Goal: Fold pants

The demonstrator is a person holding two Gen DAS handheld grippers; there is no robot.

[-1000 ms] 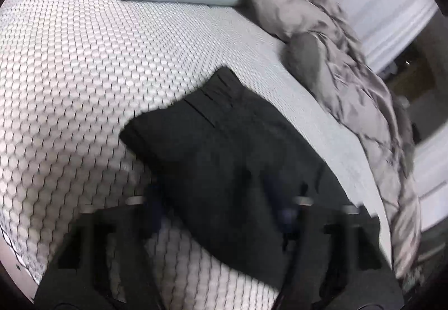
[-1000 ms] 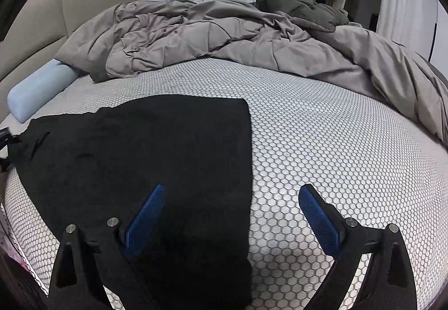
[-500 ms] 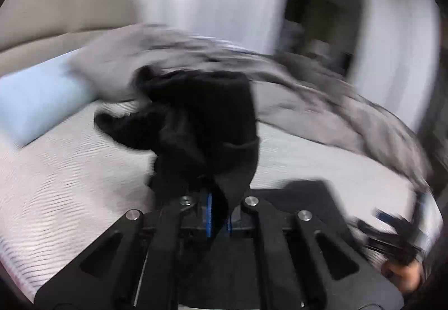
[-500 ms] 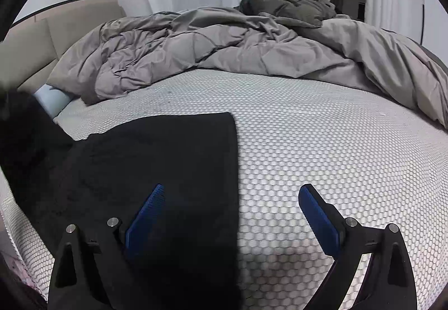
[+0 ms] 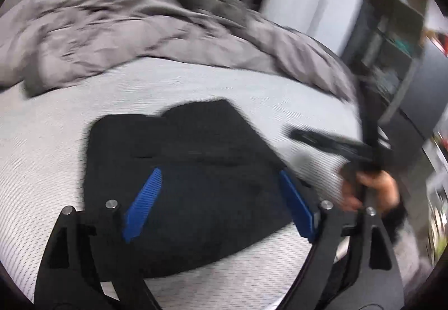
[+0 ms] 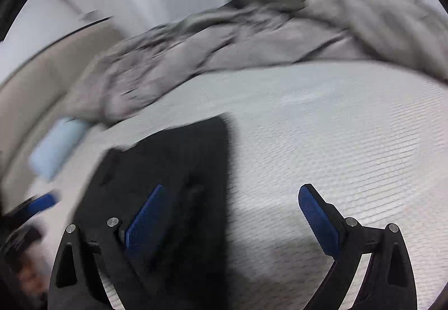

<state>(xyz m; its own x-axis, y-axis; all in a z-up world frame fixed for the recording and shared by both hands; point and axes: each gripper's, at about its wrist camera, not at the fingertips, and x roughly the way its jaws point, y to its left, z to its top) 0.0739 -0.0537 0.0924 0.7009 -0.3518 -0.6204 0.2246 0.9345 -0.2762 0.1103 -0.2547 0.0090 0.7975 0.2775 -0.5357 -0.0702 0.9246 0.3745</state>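
Folded black fabric pants [image 5: 196, 178] lying flat on the pale honeycomb-textured mattress cover [image 5: 56, 142], toward the near-left part of the bed as the right wrist view shows it [image 6: 168, 184]. The garment forms a compact, roughly rectangular stack; an upper layer sits over a lower one with its far edge stepped, so that a squared corner of the lower layer projects at the far right. The cloth is matt and uniformly dark, and blur hides seams and any finer detail.

Left gripper [image 5: 221, 201] — black frame with blue ribbed pads — hovers above the near half of the pants; its jaws are opening, already spread wide, with the pants lying below and between them and neither pad pressing on the cloth.

Right gripper [image 6: 232, 217], of the same build, has its jaws spread wide and grips nothing: its left pad lies over the right edge of the pants, its right pad over bare mattress cover. In the left wrist view it appears at the right as a dark blurred bar, carried by the person's hand [image 5: 369, 189].

A crumpled grey duvet [image 6: 252, 38] is heaped along the far side of the bed, well apart from the pants. A light blue cylindrical bolster pillow [image 6: 56, 147] lies at far left, beside the beige padded headboard [image 6: 33, 80].
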